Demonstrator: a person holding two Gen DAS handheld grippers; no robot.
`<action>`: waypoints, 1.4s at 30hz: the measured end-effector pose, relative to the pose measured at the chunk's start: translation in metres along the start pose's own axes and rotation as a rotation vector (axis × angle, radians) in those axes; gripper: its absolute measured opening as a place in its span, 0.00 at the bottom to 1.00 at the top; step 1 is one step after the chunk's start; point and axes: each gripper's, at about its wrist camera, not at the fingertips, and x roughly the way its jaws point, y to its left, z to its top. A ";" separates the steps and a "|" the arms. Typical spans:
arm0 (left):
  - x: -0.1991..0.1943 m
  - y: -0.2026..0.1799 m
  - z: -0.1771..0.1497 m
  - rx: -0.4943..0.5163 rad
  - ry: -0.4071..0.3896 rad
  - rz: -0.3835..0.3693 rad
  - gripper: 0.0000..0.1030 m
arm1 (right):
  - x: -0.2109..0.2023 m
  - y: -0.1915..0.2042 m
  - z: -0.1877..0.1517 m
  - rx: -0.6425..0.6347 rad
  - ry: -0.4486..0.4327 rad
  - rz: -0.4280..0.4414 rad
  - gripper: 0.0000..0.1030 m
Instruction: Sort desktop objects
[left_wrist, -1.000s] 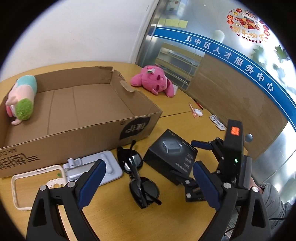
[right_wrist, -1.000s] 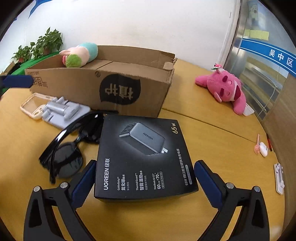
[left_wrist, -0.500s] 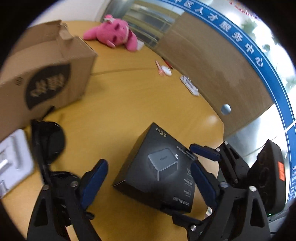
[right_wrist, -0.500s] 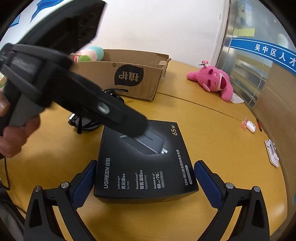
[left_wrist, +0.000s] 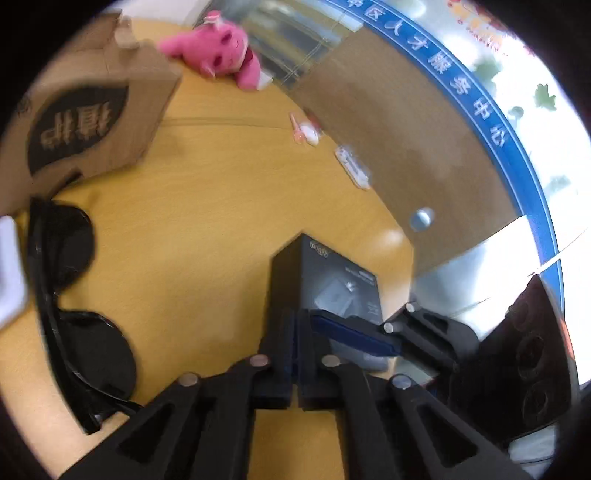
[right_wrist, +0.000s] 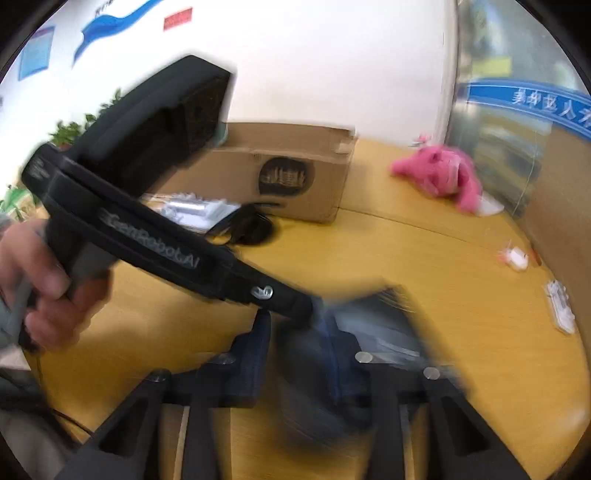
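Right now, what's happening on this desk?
A person is working two tools on the black charger box. The left hand-held gripper looks shut on one of its edges, with the right hand-held gripper around it too; blur hides that grip. Sunglasses, the cardboard box and a pink plush lie untouched on the table.

On the bench (left_wrist: 221, 192), the sunglasses (left_wrist: 70, 295) lie left of the charger box (left_wrist: 332, 280); the cardboard box (left_wrist: 92, 110) stands behind them, the plush toy (left_wrist: 218, 48) farther back.
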 end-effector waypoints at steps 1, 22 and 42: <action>0.002 -0.003 -0.001 0.040 0.022 0.072 0.01 | 0.009 0.004 0.001 -0.032 0.050 0.005 0.28; 0.056 -0.004 0.005 -0.156 0.176 -0.222 0.54 | -0.034 -0.120 -0.074 0.325 0.041 0.079 1.00; -0.027 0.019 0.029 -0.214 -0.112 -0.017 0.55 | -0.024 -0.030 0.011 0.202 -0.127 0.027 0.88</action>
